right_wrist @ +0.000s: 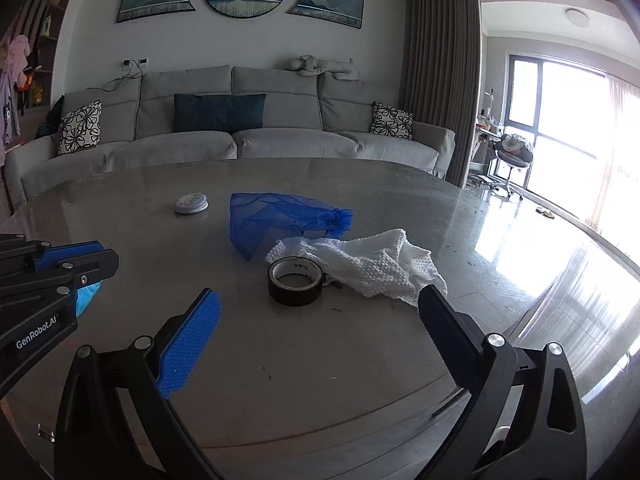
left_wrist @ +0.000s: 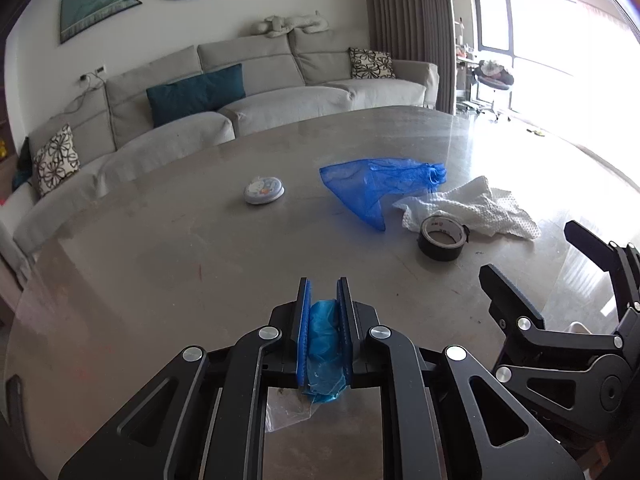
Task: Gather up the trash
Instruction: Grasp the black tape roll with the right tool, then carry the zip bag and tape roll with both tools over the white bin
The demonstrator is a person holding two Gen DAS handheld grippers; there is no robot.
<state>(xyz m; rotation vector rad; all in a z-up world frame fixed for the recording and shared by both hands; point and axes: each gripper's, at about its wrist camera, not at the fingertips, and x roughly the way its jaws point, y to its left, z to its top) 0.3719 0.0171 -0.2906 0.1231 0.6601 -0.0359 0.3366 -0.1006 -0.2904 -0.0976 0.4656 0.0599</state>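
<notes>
Your left gripper (left_wrist: 324, 284) is clamped on a crumpled blue plastic bag (left_wrist: 324, 344) above the table (left_wrist: 160, 260); your right gripper (right_wrist: 320, 304) gapes wide, holding nothing; ahead lie a tape roll (right_wrist: 294, 282), a white paper towel (right_wrist: 372, 264) and a blue mesh bag (right_wrist: 276, 220).

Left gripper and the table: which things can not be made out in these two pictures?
- Blue plastic in the left gripper: left wrist view, the pads hide its sides; its full shape is unclear.
- Clear film under it: cut off by the gripper frame.
- Tape label: both views, too small to read.
- Cloth: right wrist view, one finger covers its near corner.
</notes>
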